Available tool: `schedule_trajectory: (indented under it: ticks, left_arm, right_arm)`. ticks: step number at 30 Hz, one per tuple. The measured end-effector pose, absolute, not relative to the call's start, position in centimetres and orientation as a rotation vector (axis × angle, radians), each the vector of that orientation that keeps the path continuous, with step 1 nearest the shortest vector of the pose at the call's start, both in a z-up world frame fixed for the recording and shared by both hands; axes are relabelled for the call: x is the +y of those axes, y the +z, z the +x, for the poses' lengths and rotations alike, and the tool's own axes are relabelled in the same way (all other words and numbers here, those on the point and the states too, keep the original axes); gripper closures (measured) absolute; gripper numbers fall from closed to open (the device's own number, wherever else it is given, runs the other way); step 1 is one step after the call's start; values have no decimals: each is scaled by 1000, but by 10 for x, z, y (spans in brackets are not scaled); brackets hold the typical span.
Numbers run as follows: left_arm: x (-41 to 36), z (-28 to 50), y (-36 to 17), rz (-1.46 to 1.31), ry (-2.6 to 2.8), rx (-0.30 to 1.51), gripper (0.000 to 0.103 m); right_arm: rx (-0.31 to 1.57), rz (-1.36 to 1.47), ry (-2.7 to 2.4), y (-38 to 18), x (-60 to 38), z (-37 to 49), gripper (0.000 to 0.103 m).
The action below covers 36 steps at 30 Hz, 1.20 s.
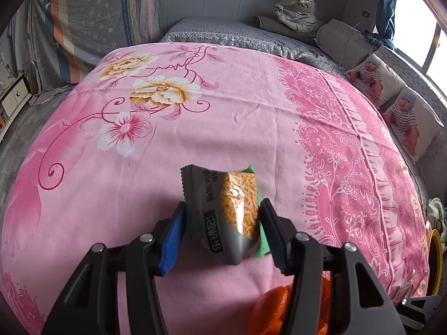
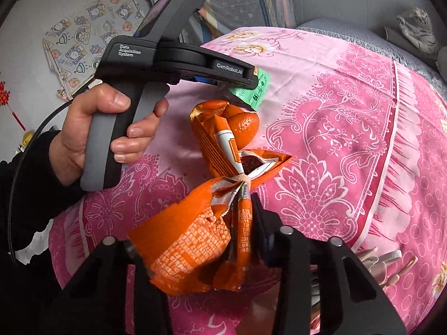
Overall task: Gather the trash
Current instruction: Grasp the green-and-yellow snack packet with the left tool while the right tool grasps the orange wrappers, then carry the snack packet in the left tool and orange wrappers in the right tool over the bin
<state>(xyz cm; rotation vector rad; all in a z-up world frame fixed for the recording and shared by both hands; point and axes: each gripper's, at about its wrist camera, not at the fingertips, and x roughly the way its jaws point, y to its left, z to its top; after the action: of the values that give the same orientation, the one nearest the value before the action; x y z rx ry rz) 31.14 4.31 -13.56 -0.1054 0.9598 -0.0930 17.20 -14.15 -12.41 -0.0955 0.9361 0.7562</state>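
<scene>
My left gripper (image 1: 223, 223) is shut on a grey snack packet (image 1: 220, 209) that shows noodles, with a green packet (image 1: 262, 247) pressed behind it, above the pink flowered bedspread (image 1: 237, 117). In the right wrist view a hand (image 2: 92, 128) holds that left gripper (image 2: 245, 79), and the green packet (image 2: 251, 92) sticks out under it. My right gripper (image 2: 237, 223) is shut on the neck of a crumpled orange snack bag (image 2: 190, 245) tied with a band; its left finger is hidden behind the bag. A mandarin peel (image 2: 245, 125) lies just past the bag.
Two cushions printed with baby pictures (image 1: 371, 81) (image 1: 405, 117) line the bed's right side. A plush tiger in plastic (image 1: 299, 14) sits at the head. A yellow-rimmed thing (image 1: 434, 259) stands off the right edge. Pale sticks (image 2: 385, 262) lie by my right gripper.
</scene>
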Motion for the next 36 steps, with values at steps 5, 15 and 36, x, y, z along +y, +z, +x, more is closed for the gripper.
schedule_trajectory:
  ticks: [5,15,36]
  left_arm:
    - [48,312,-133,-116,-84,946,73]
    - [62,306,-118,-167,-80,901,79]
    - [35,260,-54,-147,-162,754,79]
  right_arm:
    - [938,-58,751,-125,-148,177,83]
    - [905,-19,709,-119,-172,174,84]
    - [735,77,568,-67,-239,143,84]
